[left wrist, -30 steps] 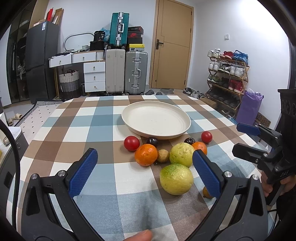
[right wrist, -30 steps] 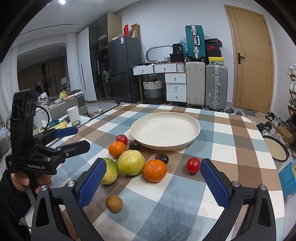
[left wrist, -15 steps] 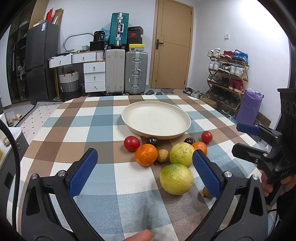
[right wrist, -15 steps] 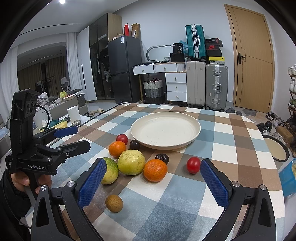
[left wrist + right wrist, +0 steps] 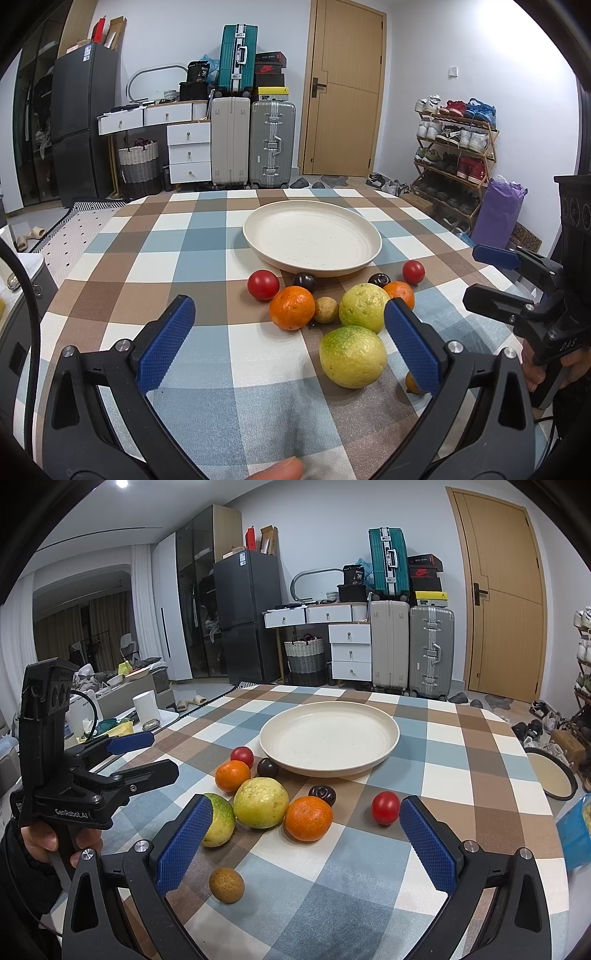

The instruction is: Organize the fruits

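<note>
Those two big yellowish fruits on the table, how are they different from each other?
The greener fruit has a green patch on top; the paler fruit is more evenly yellow. The greener fruit lies farther from the plate; the paler fruit sits between the two oranges. Both are round, dimpled and the largest fruits there.

A lived-in home, part dining room, part storage. Checked tablecloth [image 5: 207, 240] on a table. Stacked suitcases [image 5: 272, 144] and shoeboxes [image 5: 270, 70] against the wall beside white drawers [image 5: 188, 153], a wicker basket [image 5: 138, 162] and a black fridge [image 5: 79, 122]. Wooden door [image 5: 345, 92]. Shoe rack [image 5: 454, 147] full of sneakers, slippers [image 5: 31, 234] on the floor. Curtained living area [image 5: 92, 627] with clutter beyond the fridge.
</note>
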{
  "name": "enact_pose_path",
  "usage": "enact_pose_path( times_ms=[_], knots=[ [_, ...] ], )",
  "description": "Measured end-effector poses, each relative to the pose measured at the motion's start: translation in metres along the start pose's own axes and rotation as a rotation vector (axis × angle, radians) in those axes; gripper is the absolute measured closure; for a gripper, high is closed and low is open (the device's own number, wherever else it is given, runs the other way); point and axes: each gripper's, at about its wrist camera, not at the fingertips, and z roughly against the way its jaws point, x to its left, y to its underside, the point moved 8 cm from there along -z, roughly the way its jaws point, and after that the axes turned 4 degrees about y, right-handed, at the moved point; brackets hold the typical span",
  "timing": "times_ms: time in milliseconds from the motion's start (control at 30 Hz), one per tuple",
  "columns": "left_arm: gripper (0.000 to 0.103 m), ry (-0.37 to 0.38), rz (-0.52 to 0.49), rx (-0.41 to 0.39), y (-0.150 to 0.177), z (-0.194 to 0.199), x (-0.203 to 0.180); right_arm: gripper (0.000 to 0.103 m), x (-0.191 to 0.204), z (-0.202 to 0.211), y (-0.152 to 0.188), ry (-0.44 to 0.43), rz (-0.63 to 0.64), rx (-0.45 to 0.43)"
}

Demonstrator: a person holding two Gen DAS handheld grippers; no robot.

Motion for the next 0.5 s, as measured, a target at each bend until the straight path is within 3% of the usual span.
enact_pose_path(
  times_ms=[500],
  knots=[
    [0.001, -0.001, 0.000, 0.001, 0.0000, -0.0001, -0.0001, 0.000, 0.0000, 0.0005, -0.0001, -0.001, 0.001, 0.000]
  ],
)
